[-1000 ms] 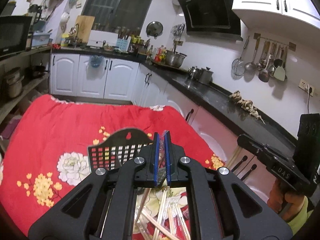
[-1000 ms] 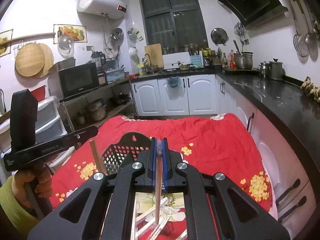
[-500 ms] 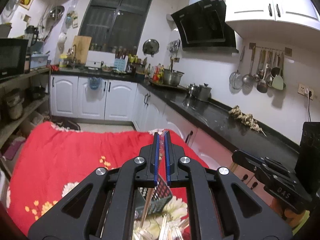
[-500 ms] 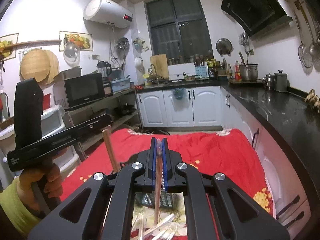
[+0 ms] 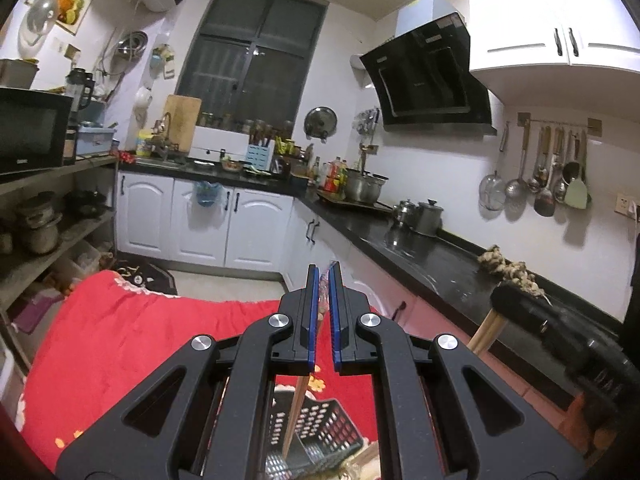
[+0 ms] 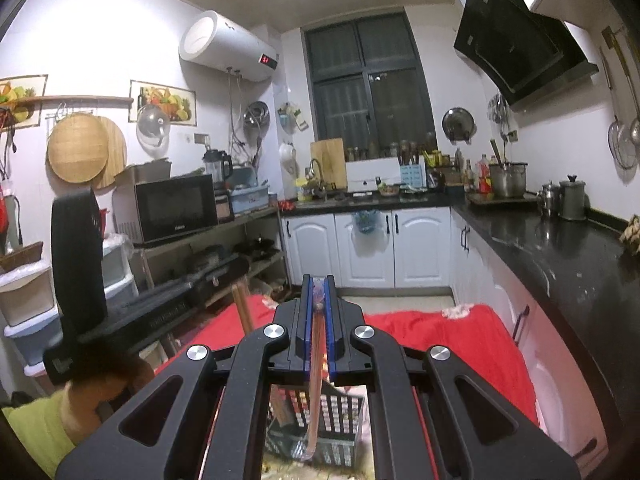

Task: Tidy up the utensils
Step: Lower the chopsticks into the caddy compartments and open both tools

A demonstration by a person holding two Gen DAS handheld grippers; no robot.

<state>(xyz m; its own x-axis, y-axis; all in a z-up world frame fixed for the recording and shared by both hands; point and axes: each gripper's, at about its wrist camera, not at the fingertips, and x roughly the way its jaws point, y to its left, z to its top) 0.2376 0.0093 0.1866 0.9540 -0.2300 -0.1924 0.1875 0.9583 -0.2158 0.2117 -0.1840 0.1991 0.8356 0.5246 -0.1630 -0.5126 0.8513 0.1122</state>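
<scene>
Wooden chopstick [image 5: 301, 390] pinched in left claw [image 5: 323, 316], hanging down over black basket [image 5: 324, 428] at lower centre of frame. Right claw [image 6: 318, 320] likewise clamped on second chopstick [image 6: 316, 392], tip over basket [image 6: 340, 420]. Both claws raised since a second ago; loose pile on red cloth [image 5: 120, 340] dropped from view. Judged: pickup done, transfer into basket pending.

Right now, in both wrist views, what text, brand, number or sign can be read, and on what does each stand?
None can be read for certain.
water heater: red digits lit, too blurred.
microwave: small brand mark, too small.
range hood: faint marking, unreadable.
left gripper: pale lettering on its body, motion-blurred.
</scene>
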